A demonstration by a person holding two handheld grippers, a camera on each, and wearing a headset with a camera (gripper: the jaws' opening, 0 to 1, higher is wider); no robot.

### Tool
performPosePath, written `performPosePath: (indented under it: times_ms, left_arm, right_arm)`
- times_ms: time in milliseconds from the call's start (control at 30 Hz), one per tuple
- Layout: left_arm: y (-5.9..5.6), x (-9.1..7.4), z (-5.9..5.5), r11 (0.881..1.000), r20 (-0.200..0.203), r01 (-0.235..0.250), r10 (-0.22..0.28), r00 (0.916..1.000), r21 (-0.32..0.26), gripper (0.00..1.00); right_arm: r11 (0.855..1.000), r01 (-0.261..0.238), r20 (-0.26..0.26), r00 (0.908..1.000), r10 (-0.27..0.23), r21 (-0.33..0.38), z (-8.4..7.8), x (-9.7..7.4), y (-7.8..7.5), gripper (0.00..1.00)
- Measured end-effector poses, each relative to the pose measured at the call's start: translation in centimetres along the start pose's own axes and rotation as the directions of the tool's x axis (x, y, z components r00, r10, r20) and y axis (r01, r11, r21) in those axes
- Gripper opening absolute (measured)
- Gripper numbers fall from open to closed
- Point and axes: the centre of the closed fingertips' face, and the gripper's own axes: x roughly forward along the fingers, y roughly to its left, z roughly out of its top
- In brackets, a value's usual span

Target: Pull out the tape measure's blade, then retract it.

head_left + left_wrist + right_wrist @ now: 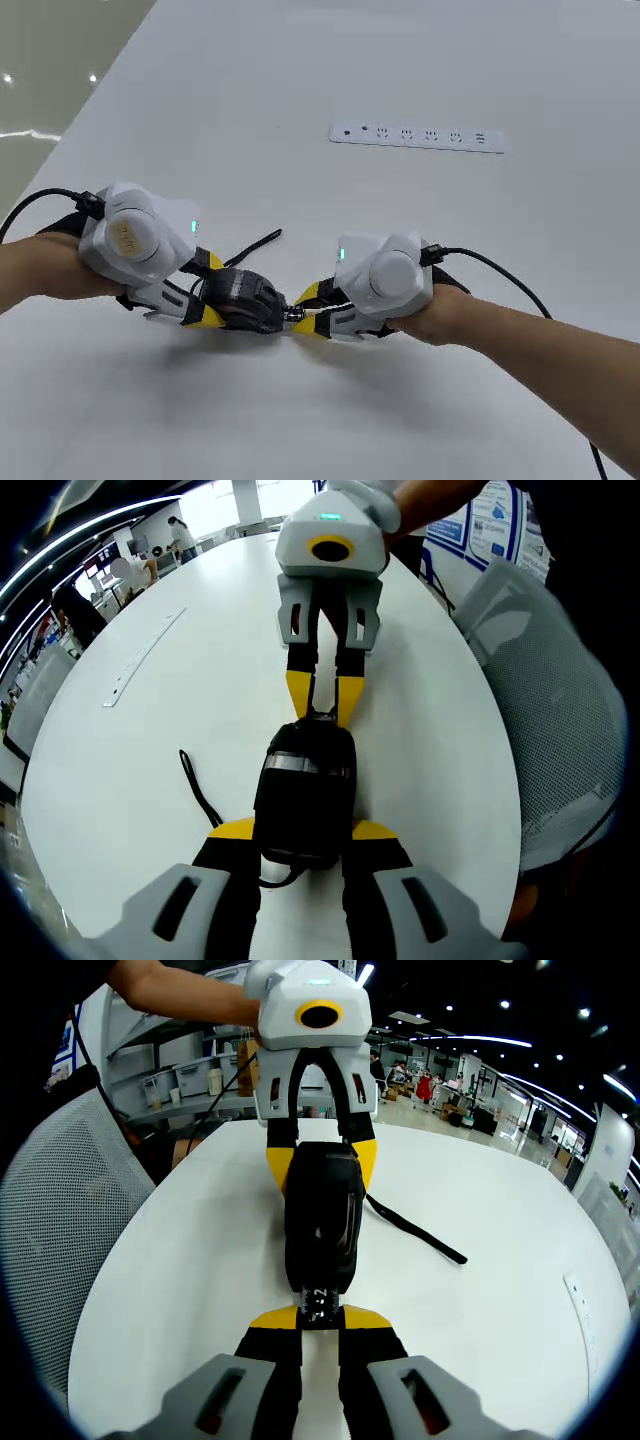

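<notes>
A broad white smooth-topped table (300, 60) carries a long white plastic power strip (417, 137), flat at about 1 o'clock in the head view; a thin black strap (255, 243) lies on the bare top at 9 o'clock

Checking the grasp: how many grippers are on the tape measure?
2: the left gripper clamps the tape measure; the right gripper pinches the blade hook at its mouth.

White surface (300, 80) and its surroundings

A long white power strip (417, 137) lay flat on the surface toward its far side, well clear of every edge. A grey mesh chair (560, 710) stood just beside the surface's near edge. Glossy pale floor (50, 80) showed beyond its far left corner, and shelves (170, 1080) with containers stood behind it.
</notes>
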Motion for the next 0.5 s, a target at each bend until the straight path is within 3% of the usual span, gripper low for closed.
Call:
performPosePath:
  times_ms: [500]
  left_arm:
    - [0.09,-0.12,-0.12,1.000,0.000,-0.008,0.008,1.0000,-0.007,0.26]
  right_arm:
    - [0.999,0.003,-0.006,1.0000,-0.003,-0.034,-0.17,-0.58,-0.08,0.12]
